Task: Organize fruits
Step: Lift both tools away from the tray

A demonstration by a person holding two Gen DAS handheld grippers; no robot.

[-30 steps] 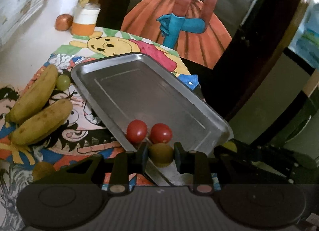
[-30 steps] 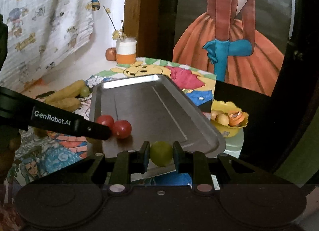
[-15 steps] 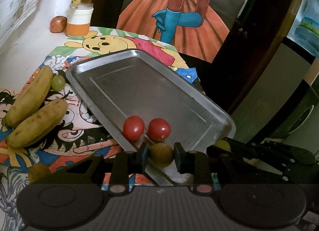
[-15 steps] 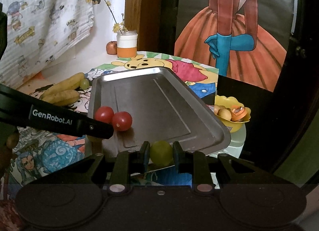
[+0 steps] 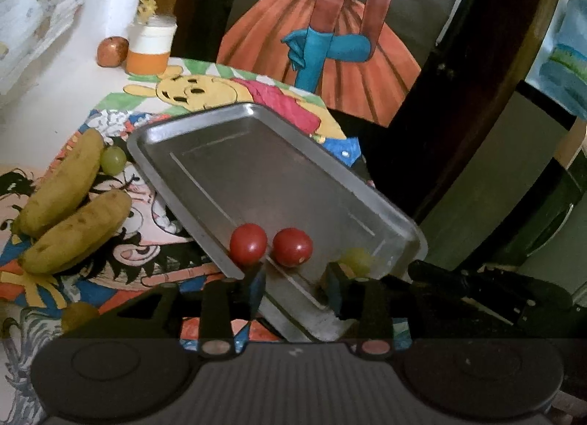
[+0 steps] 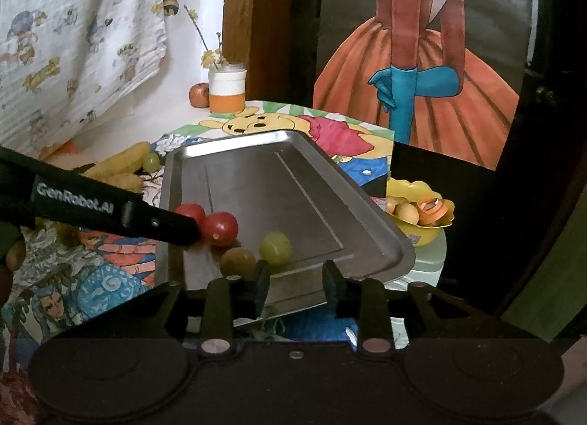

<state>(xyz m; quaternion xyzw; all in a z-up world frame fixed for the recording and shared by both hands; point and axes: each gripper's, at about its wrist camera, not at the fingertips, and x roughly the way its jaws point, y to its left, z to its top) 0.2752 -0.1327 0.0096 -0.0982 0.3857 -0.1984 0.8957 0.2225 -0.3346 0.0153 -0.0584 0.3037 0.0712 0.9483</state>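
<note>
A steel tray (image 5: pixel 256 168) (image 6: pixel 279 183) lies on a cartoon cloth. Two red tomatoes (image 5: pixel 248 244) (image 5: pixel 292 246) (image 6: pixel 220 228) sit at its near end. A green grape (image 6: pixel 276 247) (image 5: pixel 355 259) and a brownish fruit (image 6: pixel 237 262) lie in the tray beside them. My left gripper (image 5: pixel 295 280) is open and empty over the tray's near edge. My right gripper (image 6: pixel 295 280) is open and empty just behind the grape. Two bananas (image 5: pixel 69 205) and another grape (image 5: pixel 113 160) lie left of the tray.
A white and orange jar (image 6: pixel 226 91) and an apple (image 6: pixel 198 95) stand at the back. A yellow bowl (image 6: pixel 422 212) of small fruits sits right of the tray. A small brown fruit (image 5: pixel 79 315) lies on the cloth at the near left.
Both grippers have opened. The left let go of the brownish fruit and the right let go of the green grape; both fruits now lie in the tray.
</note>
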